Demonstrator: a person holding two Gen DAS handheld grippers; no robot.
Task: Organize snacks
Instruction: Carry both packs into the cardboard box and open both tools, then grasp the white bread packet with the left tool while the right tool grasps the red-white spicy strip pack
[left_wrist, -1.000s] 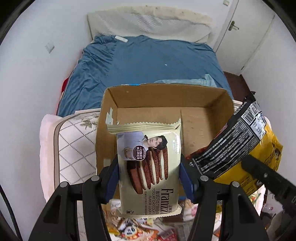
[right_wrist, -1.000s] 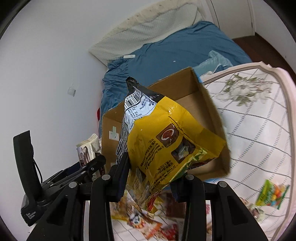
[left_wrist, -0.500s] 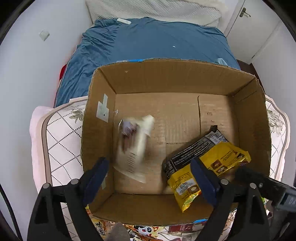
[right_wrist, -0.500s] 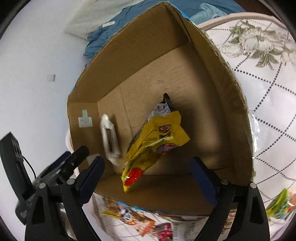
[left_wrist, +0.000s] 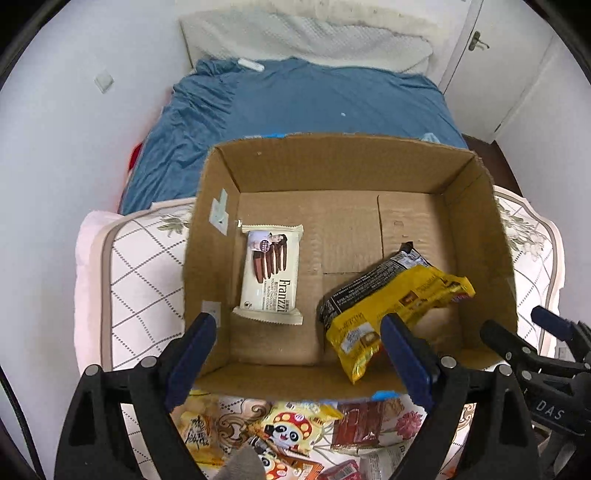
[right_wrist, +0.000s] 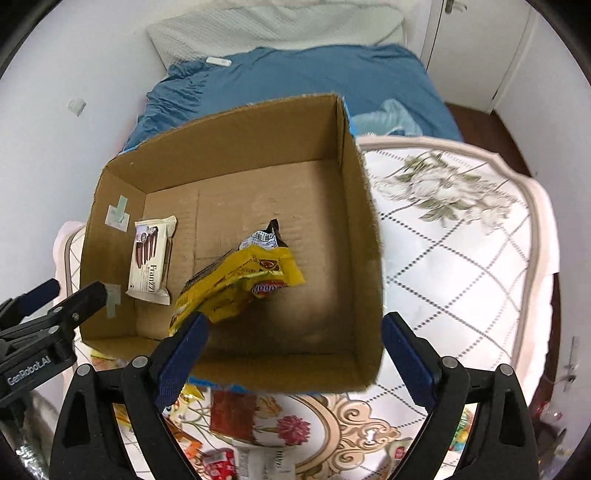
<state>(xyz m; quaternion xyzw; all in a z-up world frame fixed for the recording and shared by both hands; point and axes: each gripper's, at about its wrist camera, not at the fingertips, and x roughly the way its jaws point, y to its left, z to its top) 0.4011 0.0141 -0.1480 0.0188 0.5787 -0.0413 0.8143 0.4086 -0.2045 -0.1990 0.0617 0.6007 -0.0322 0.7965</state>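
Observation:
An open cardboard box (left_wrist: 476, 229) (right_wrist: 364, 236) stands on a patterned table. Inside it lie a white Franzzi biscuit pack (left_wrist: 269, 275) (right_wrist: 149, 264) at the left and a yellow-and-black snack bag (left_wrist: 391, 299) (right_wrist: 236, 284) at the right. My left gripper (left_wrist: 299, 347) is open and empty over the box's near edge. My right gripper (right_wrist: 291, 341) is open and empty over the box's near right corner. The right gripper also shows at the right edge of the left wrist view (left_wrist: 535, 343).
Several loose snack packs (left_wrist: 291, 432) (right_wrist: 236, 413) lie on the table in front of the box. A bed with a blue sheet (left_wrist: 295, 107) is behind the table. White walls are at the left and a white door (left_wrist: 498, 55) at the back right.
Both grippers opened and let go of their packs. The biscuit pack and the yellow bag dropped into the box and now lie still. Both grippers drew back slightly.

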